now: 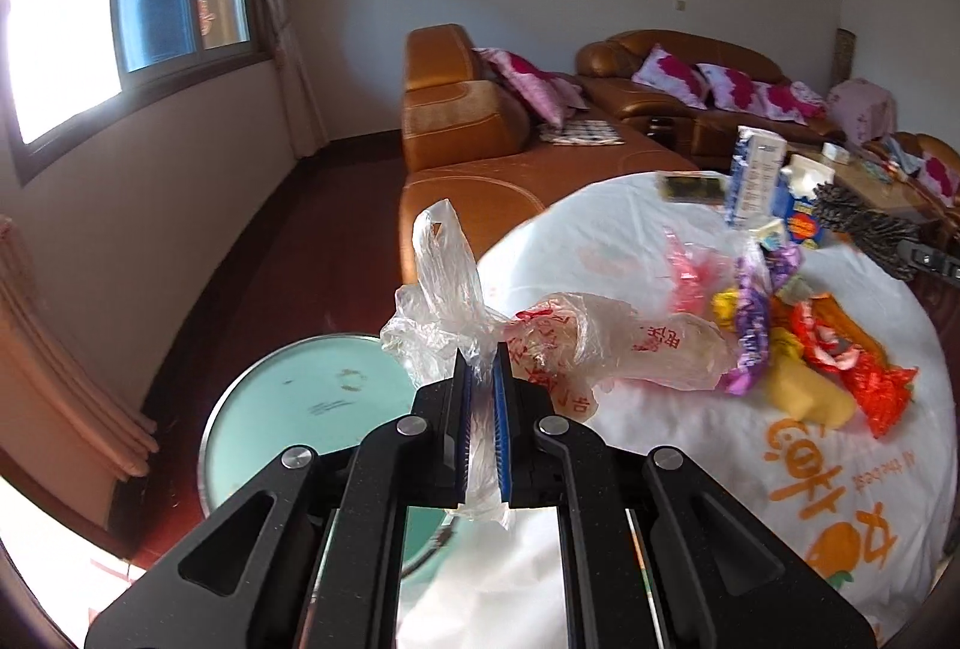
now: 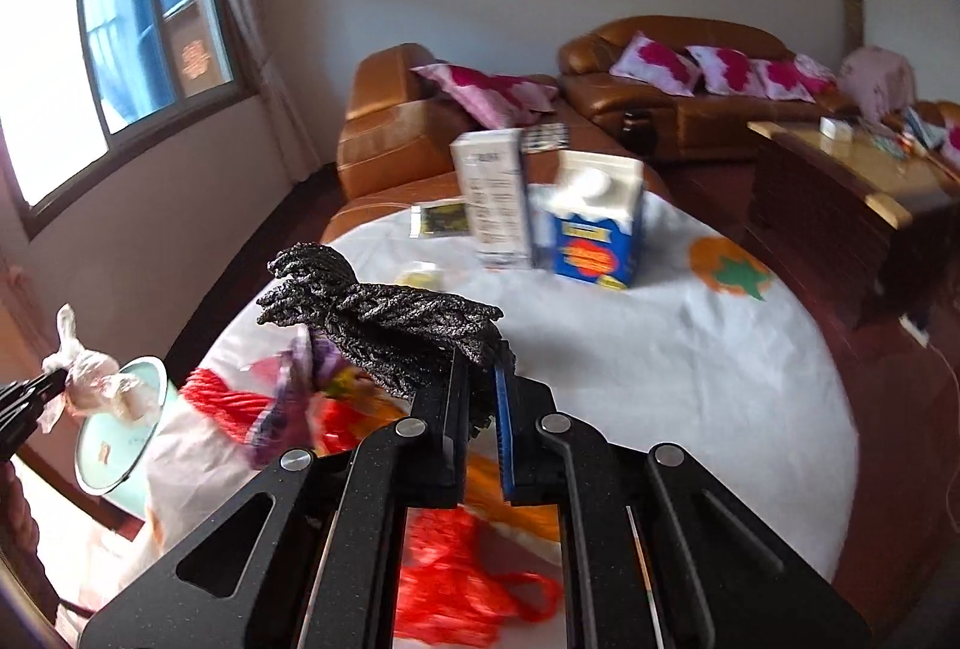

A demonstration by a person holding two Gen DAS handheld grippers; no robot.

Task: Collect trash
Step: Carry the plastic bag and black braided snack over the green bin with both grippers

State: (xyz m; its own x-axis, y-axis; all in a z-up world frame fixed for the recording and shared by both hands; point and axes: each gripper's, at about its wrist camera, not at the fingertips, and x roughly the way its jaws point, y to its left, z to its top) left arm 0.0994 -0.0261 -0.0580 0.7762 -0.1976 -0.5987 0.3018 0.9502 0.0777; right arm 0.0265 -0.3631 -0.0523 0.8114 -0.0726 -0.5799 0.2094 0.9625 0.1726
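A living room with brown leather sofas [image 1: 480, 120] and pink cushions lies behind a round table [image 2: 660, 349] under a white cloth printed with orange fruit. Near the table's far edge stand 2 cartons side by side: a tall white carton [image 2: 495, 199] and, just right of it, a shorter blue carton [image 2: 594, 235] with a white gabled top; whether anything is in them cannot be told. A small dark packet [image 2: 441, 220] lies flat just left of them. Toward the table's near left edge lies a heap of wrappers [image 1: 798, 349]: purple, yellow, orange and red pieces touching one another. The left gripper [image 1: 482, 397] is closed on a clear plastic bag [image 1: 540, 349] with red print, the film pinched between the blue pads [image 1: 503, 439], one handle loop standing up and the rest trailing onto the cloth beside the heap; the bag looks crumpled and nearly empty. The right gripper [image 2: 480, 397] is clamped on a black crinkled bag [image 2: 384, 319], held bunched above the cloth. Beside the table's left edge, lower down, stands a pale green bin [image 1: 300, 409] with a round flat top.
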